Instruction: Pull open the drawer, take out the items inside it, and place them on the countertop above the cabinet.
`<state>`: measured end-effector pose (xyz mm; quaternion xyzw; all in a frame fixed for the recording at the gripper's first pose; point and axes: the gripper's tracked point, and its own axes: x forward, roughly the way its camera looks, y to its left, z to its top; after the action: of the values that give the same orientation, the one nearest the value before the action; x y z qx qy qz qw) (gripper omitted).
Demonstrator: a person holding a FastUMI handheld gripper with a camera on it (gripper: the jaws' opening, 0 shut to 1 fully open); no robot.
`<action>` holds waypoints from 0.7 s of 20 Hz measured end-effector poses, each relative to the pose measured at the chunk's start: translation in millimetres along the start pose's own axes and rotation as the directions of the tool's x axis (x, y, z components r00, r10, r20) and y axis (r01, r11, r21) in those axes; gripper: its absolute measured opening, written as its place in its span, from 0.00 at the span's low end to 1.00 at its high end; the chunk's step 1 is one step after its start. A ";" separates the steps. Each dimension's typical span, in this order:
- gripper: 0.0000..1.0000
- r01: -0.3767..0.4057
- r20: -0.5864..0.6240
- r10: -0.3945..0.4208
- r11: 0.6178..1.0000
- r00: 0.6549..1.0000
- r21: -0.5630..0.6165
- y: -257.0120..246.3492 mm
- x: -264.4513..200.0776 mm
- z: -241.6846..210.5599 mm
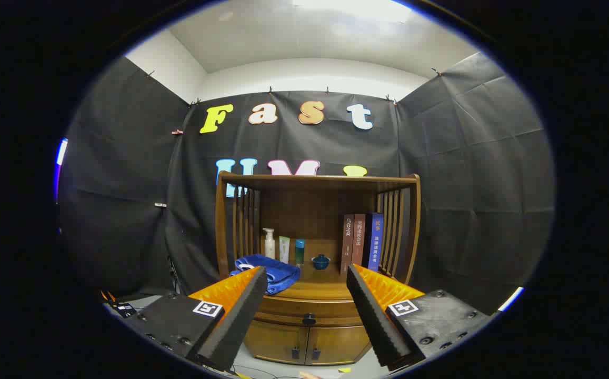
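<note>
A dark brown wooden cabinet (315, 263) with slatted side rails and a flat top board stands against the black cloth wall, straight ahead of the gripper (307, 279). Its open upper bay sits on a wooden worktop (317, 289). Below the worktop runs a shallow wooden drawer (283, 310), closed, with a small dark round knob (309, 319) at its middle; what lies inside it cannot be seen. Under the drawer are two small cupboard doors (307, 345), both shut, each with a little dark pull near the centre seam.

On the worktop, a rumpled blue towel (275, 273) lies at the left front, partly behind the left finger. Three upright books (362, 242), two reddish-brown and one blue, lean together against the right slats. At the back left stand a white pump bottle (269, 243), a pale green tube (284, 249) and a teal bottle (299, 251) in a row, close together. A small dark blue lidded cup (320, 261) sits between the bottles and the books.

The fingers are spread wide and hold nothing; the drawer knob shows in the gap between them, beyond the tips. The middle and front right of the worktop are bare wood. Pale floor lies in front of the cabinet.
</note>
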<state>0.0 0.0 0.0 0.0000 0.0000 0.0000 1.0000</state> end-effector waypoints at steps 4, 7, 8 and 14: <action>0.99 0.000 0.004 0.000 1.000 1.000 0.020 4.5 1.3 -0.1; 0.99 0.013 -0.014 -0.013 1.000 1.000 0.007 4.0 5.2 -4.9; 0.98 0.015 -0.017 -0.015 1.000 1.000 0.003 4.7 5.8 -4.7; 0.99 0.031 -0.019 -0.031 1.000 0.999 0.006 -1.5 13.0 -4.4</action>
<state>13.0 -1.5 -4.4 0.0030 0.0094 -0.0154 0.9998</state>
